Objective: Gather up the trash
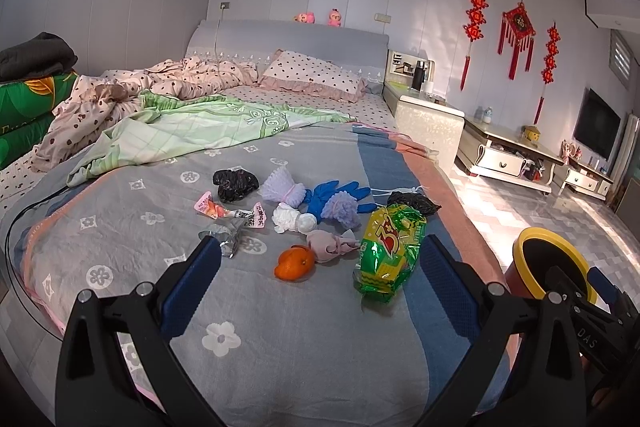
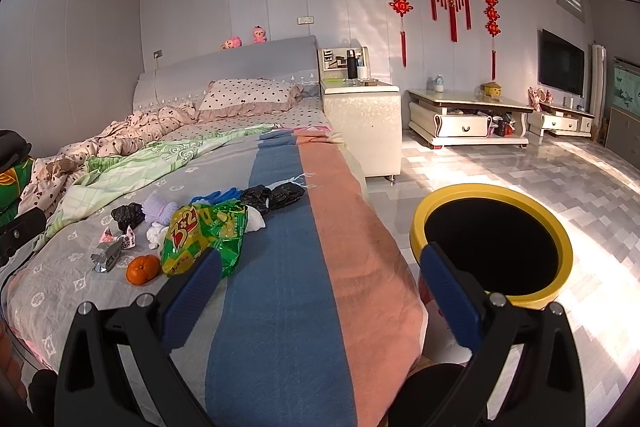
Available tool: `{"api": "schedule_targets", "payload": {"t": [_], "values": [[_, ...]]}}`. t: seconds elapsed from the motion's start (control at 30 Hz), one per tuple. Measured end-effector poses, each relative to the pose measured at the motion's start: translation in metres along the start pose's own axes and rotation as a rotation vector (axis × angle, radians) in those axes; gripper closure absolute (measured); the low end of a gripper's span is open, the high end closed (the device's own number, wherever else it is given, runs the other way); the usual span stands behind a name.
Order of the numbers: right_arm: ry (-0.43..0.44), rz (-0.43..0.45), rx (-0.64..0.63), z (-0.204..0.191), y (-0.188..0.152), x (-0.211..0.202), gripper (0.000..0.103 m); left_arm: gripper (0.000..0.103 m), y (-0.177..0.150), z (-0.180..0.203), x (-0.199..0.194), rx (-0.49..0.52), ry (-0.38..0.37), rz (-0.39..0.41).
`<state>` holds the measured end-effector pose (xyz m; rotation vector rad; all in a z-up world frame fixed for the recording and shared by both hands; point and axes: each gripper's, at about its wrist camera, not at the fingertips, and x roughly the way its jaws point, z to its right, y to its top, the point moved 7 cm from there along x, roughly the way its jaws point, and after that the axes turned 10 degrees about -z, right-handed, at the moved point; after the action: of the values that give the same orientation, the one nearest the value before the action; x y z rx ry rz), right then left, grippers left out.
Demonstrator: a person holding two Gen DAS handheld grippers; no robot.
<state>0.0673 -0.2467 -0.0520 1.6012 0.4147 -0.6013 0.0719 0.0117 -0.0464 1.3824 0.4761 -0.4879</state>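
Trash lies on the bed: a green snack bag, an orange peel, a blue glove, black plastic bags, a pink wrapper, crumpled foil and white tissue. A yellow-rimmed bin stands on the floor right of the bed. My left gripper is open and empty above the bed, short of the trash. My right gripper is open and empty over the bed's right edge, beside the bin.
The bed has a grey, blue and pink cover, rumpled quilts and a pillow at the far end. A white nightstand and low TV cabinet stand on the tiled floor.
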Motion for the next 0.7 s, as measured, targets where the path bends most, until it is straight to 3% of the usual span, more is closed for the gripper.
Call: {"api": "schedule_targets", "payload": {"t": [0.7], "values": [[0.008,-0.022,0.003,0.008,0.002,-0.0031,0.007,0.008,-0.0046,-0.0021,0.0034,-0.006,0.0,-0.007]]}}
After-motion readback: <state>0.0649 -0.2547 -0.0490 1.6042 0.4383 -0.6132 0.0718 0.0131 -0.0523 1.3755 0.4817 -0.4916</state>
